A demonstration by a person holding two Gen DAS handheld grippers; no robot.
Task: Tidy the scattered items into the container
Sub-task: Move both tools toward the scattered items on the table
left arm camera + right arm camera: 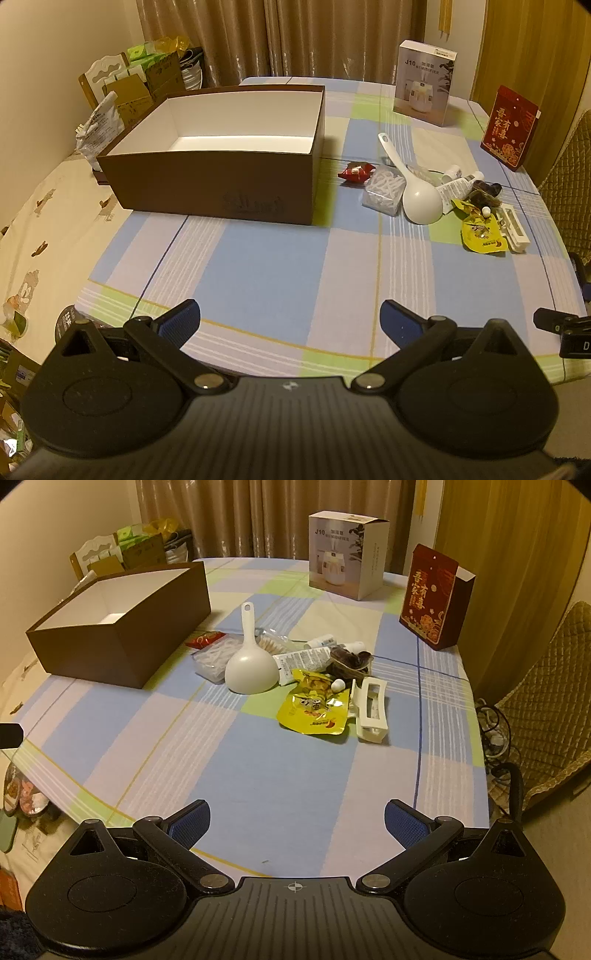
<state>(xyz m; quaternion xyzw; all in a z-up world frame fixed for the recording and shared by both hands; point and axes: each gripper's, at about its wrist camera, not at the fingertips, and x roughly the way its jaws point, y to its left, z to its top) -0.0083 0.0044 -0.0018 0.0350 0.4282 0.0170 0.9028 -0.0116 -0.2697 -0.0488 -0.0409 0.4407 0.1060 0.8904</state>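
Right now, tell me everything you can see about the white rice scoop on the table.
The white rice scoop looks like smooth plastic, with a broad rounded bowl and a slim handle ending in a hanging hole. It lies in the clutter pile on the checked tablecloth, bowl toward the cameras, handle pointing away. It rests against a clear box of white sticks and a white tube. Neither gripper touches it.

**Bystanders on a checked tablecloth**

A white humidifier box (347, 555) stood upright at the far edge of the table (280, 775), near the brown curtains (277, 513). A red gift box (430, 602) with gold characters stood to its right. A quilted chair (546, 716) sat beside the table, with tangled cables (493, 734) on the floor.
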